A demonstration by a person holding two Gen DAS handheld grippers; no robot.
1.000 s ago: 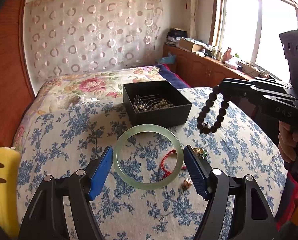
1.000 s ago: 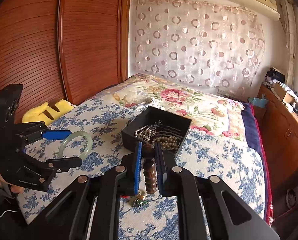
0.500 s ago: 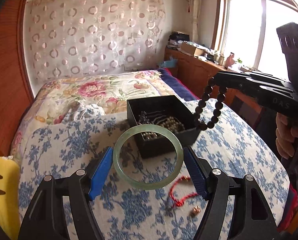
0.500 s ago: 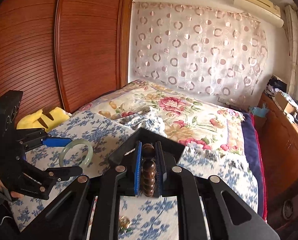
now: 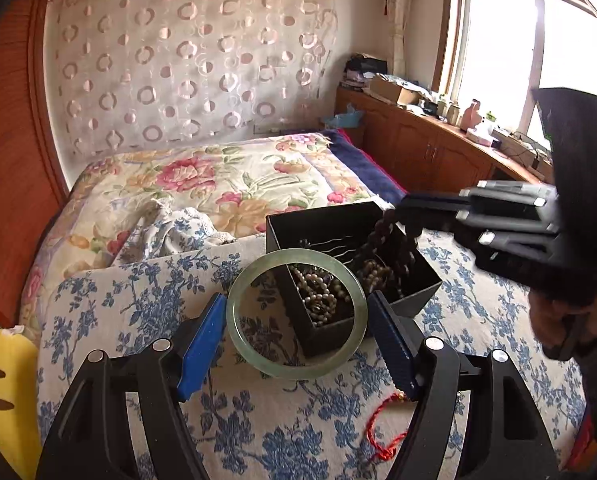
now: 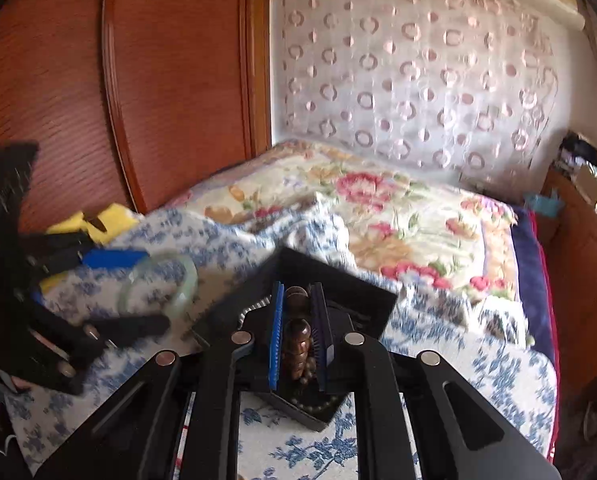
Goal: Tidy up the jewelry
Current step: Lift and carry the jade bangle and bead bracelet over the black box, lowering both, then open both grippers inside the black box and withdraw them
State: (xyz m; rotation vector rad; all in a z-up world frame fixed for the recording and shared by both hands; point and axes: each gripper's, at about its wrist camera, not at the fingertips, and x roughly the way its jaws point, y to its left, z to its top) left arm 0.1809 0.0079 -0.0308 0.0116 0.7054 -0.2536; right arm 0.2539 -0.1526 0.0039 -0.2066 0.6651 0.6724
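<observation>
Bangle: pale green jade ring bangle, rigid, smooth, likely slippery and brittle; held across its outer rim, flat, above the near corner of the box.
Left tongs: left tongs set wide, blue pads bearing on opposite sides of the bangle.
Beads: dark brown wooden bead bracelet, a limp, light loop; best pinched on one bead, so the rest hangs.
Right tongs: right tongs narrow, clamped on the beads, which dangle into the box.
Box: open black square cardboard box on the blue floral bedspread, already carrying pearl strands.
Loose: red cord bracelet lying on the bedspread nearby, outside the box.
</observation>
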